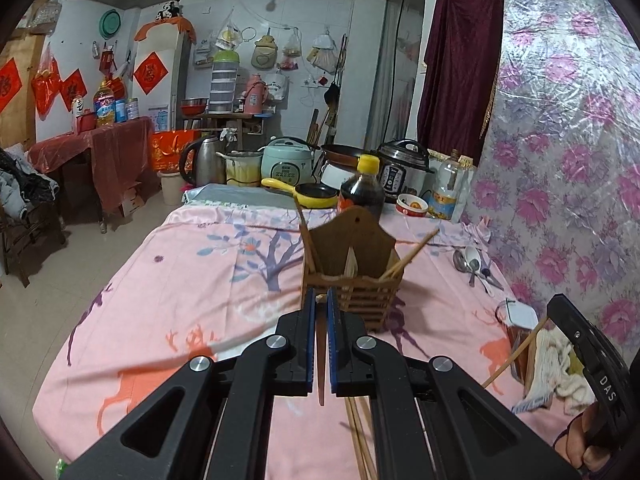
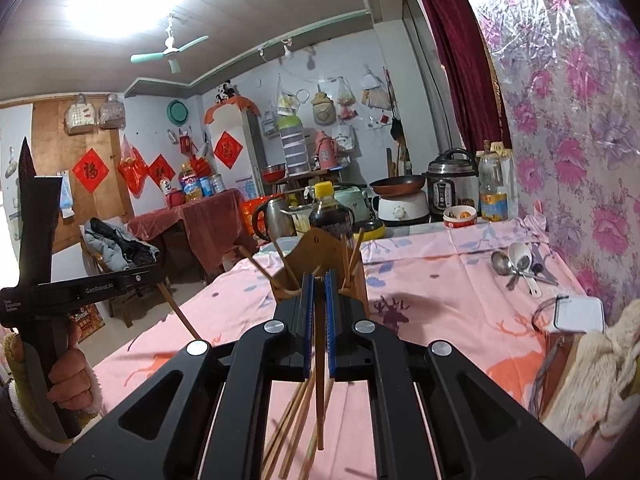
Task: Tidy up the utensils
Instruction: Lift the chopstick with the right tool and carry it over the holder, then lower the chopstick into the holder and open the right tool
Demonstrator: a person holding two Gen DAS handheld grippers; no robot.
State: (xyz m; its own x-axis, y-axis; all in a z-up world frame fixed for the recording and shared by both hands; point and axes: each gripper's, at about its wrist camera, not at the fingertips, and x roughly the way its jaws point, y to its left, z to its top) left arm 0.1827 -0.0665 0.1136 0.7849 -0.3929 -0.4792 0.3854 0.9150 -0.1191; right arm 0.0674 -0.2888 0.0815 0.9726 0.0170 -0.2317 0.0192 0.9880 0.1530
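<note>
Left hand-held gripper [image 1: 321,304]: jaws nearly closed on one brown chopstick [image 1: 321,364], pinched upright so its tip can drop into the wooden holder [image 1: 352,276] just ahead.

Right hand-held gripper [image 2: 319,286]: same narrow pinch on another chopstick [image 2: 320,392], held vertical close behind the holder [image 2: 320,260], presumably for the same reason.

Holder stands on the pink deer-print bench [image 1: 192,280], its slatted front towards both cameras; four or five sticks already lean out of it (exact count hard to tell).

Loose chopsticks [image 2: 294,428], four or so, lie fanned on the cloth on the near side of the holder, probably waiting their turn.

Spoons [image 1: 472,266], about three, plus a dark-handled item, sit in one cluster right of the holder, well apart from it.
</note>
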